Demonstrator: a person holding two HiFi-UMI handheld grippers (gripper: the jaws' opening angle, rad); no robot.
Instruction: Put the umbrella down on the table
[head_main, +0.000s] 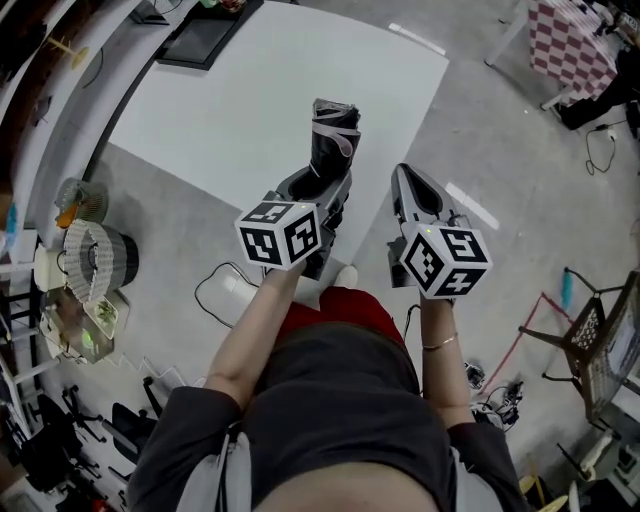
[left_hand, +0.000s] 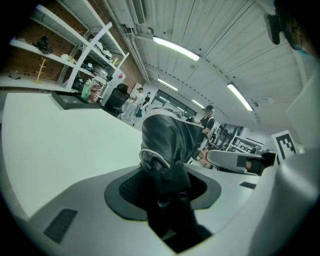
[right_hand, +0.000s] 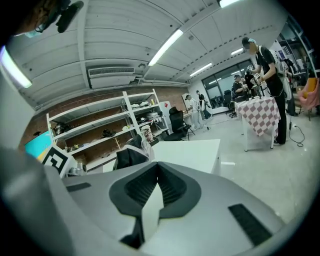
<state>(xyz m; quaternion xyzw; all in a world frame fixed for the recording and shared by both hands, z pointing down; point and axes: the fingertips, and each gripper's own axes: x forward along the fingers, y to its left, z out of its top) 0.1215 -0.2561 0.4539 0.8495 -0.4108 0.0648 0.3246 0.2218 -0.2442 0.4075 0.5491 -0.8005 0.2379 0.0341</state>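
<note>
A black folded umbrella (head_main: 333, 140) with a pale strap stands upright out of my left gripper (head_main: 318, 185), which is shut on its lower part. It hangs over the near edge of the white table (head_main: 250, 90). In the left gripper view the umbrella (left_hand: 167, 140) fills the space between the jaws of the left gripper (left_hand: 165, 185), with the table (left_hand: 50, 135) stretching behind it. My right gripper (head_main: 405, 178) is beside it on the right, over the floor just off the table edge, shut and holding nothing. In the right gripper view, past the right gripper (right_hand: 157, 170), the umbrella (right_hand: 129, 155) shows at left.
A black flat tray (head_main: 200, 38) lies at the table's far edge. A checkered table (head_main: 570, 45) stands far right, with a person (right_hand: 267, 65) next to it. A round wire basket (head_main: 95, 260) and a cable (head_main: 225, 290) lie on the floor at left. Shelves (right_hand: 100, 125) line the wall.
</note>
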